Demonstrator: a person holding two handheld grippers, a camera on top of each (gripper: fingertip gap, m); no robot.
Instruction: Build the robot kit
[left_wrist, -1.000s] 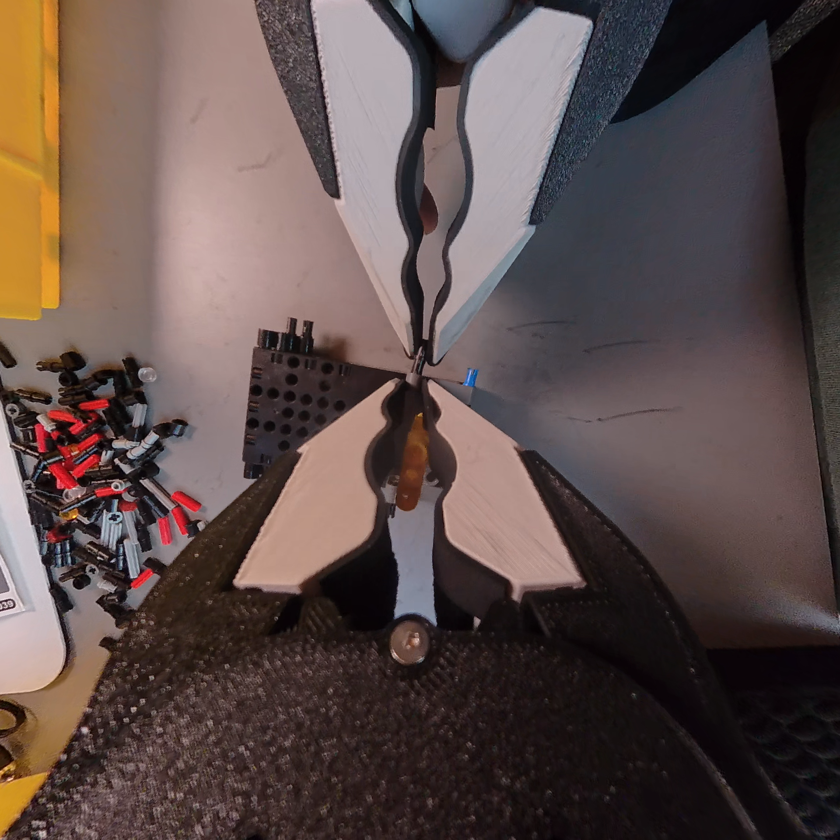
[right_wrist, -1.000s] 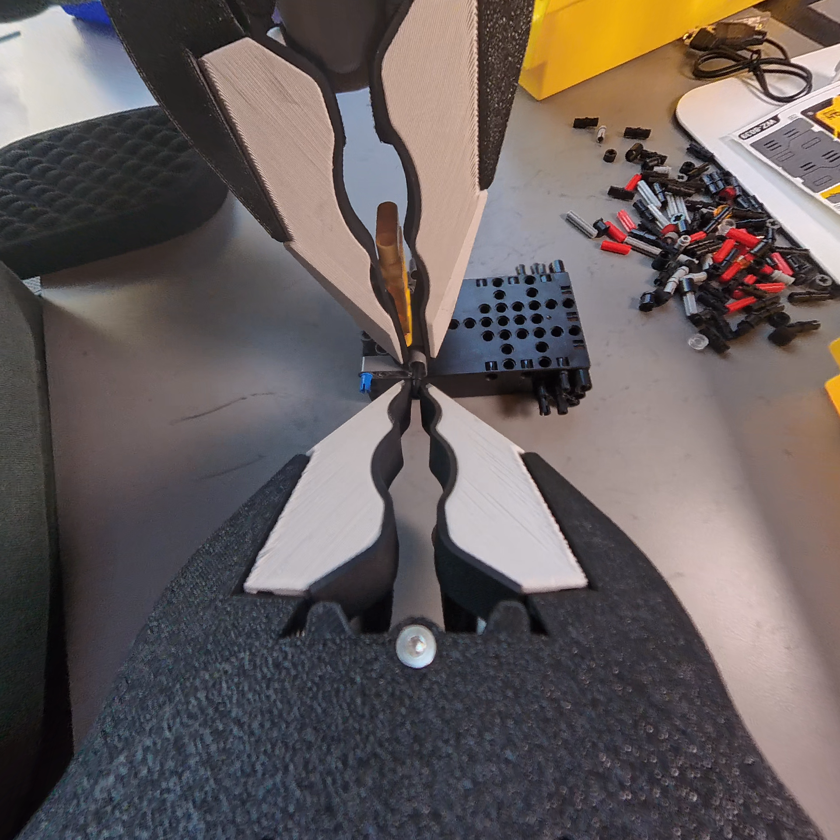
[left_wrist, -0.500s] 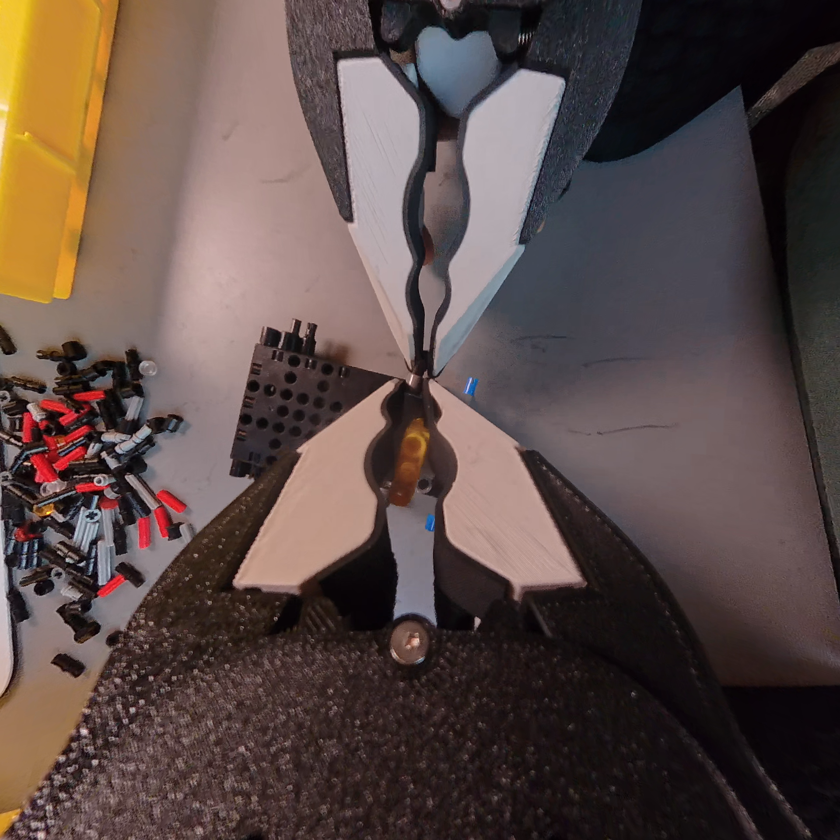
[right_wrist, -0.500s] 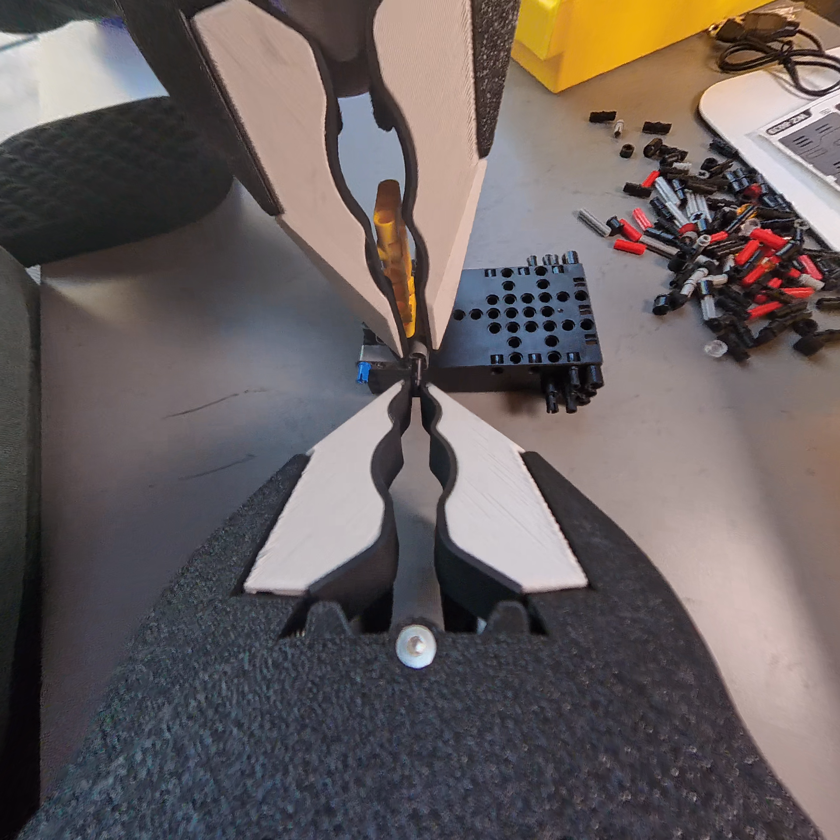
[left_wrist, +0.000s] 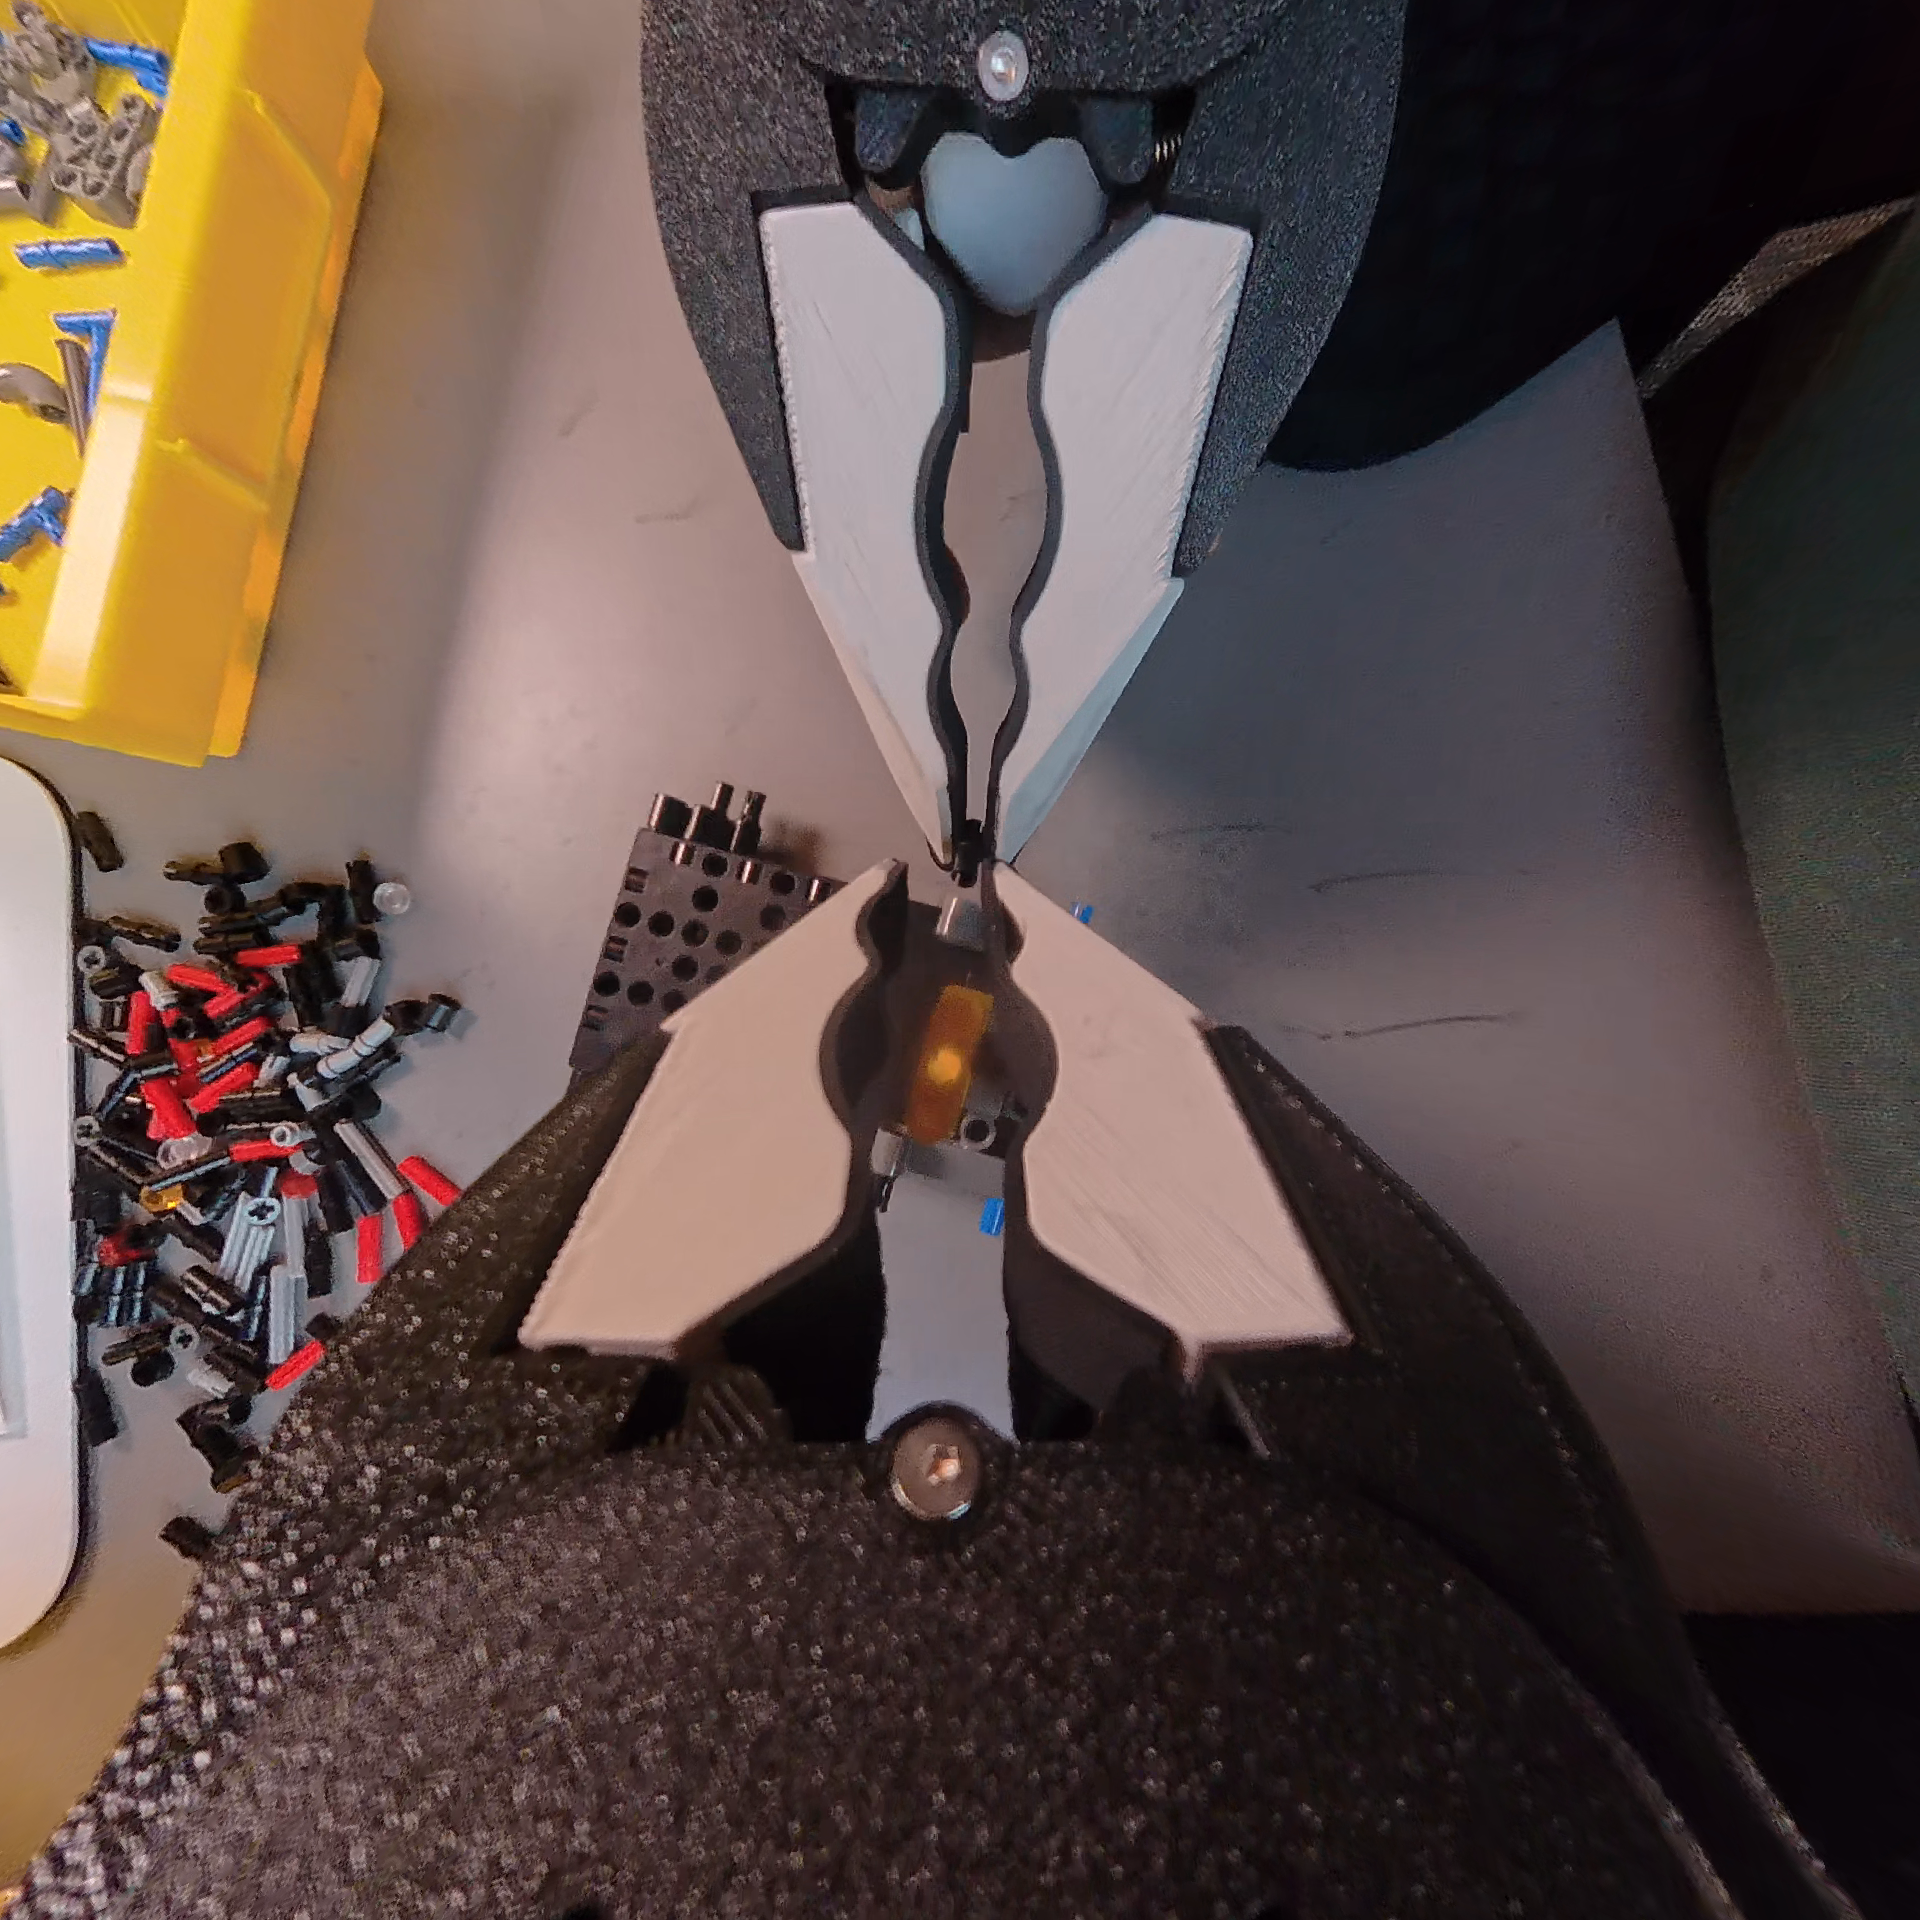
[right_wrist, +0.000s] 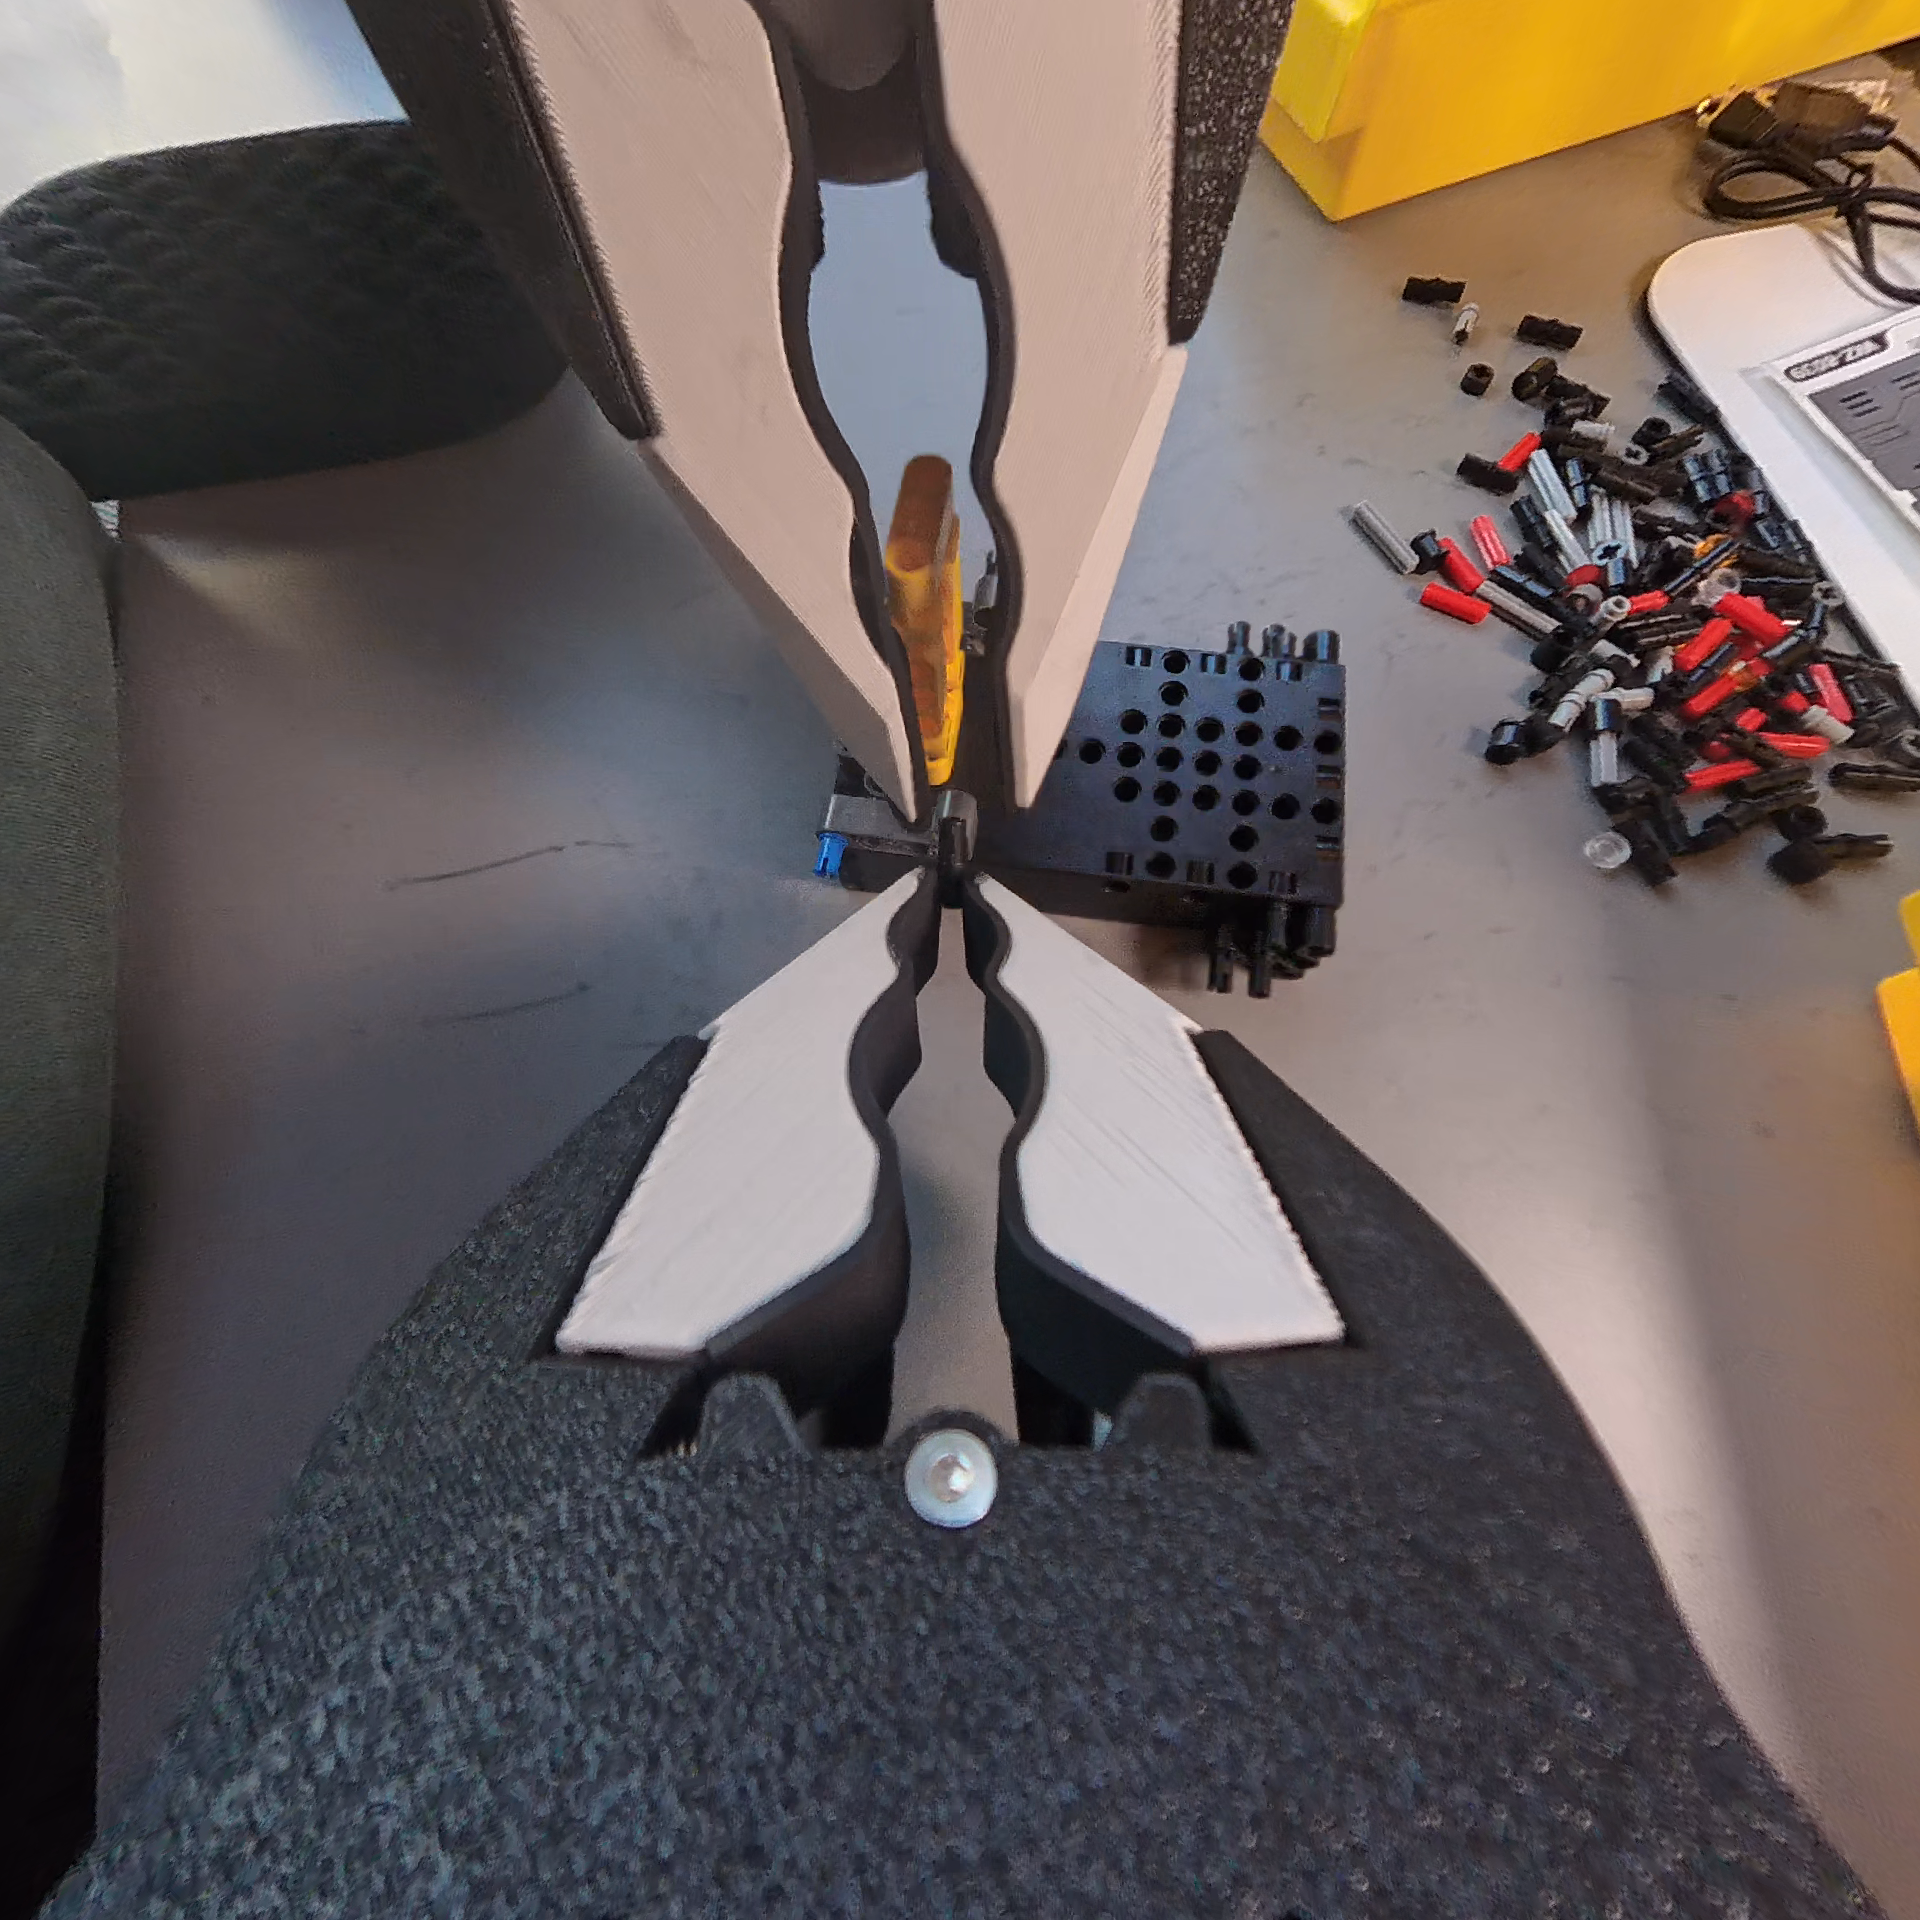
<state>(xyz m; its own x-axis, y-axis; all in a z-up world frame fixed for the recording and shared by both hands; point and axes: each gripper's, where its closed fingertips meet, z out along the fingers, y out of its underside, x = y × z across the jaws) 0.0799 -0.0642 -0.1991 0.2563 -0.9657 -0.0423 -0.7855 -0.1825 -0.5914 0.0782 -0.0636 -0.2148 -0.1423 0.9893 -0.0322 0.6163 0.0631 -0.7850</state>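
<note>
My left gripper (left_wrist: 948, 878) is shut on a translucent orange beam (left_wrist: 948, 1049) with small grey parts on it; its jaws stand a little apart around the piece. A grey bush (left_wrist: 961, 923) sits at the beam's front end. My right gripper (right_wrist: 943, 896) is shut on a small black pin (right_wrist: 952, 821). The two grippers meet tip to tip above the grey table, and the pin touches the bush end. In the right wrist view the left gripper (right_wrist: 964, 802) comes down from above with the orange beam (right_wrist: 925, 623). In the left wrist view the right gripper (left_wrist: 968, 833) holds the pin.
A black perforated block (right_wrist: 1195, 769) lies just behind the tips and also shows in the left wrist view (left_wrist: 686, 935). There is a pile of red, black and grey pins (right_wrist: 1683, 665), a yellow bin (left_wrist: 135, 416), a white board (right_wrist: 1818, 343), a blue pin (right_wrist: 828, 854) and a dark cushion (right_wrist: 239, 301). Less than 4 cm separates the two grippers' tips.
Both grippers stay tip to tip. The left wrist view has drawn back, showing more of the yellow bin and the right gripper. The left jaws look slightly wider apart.
</note>
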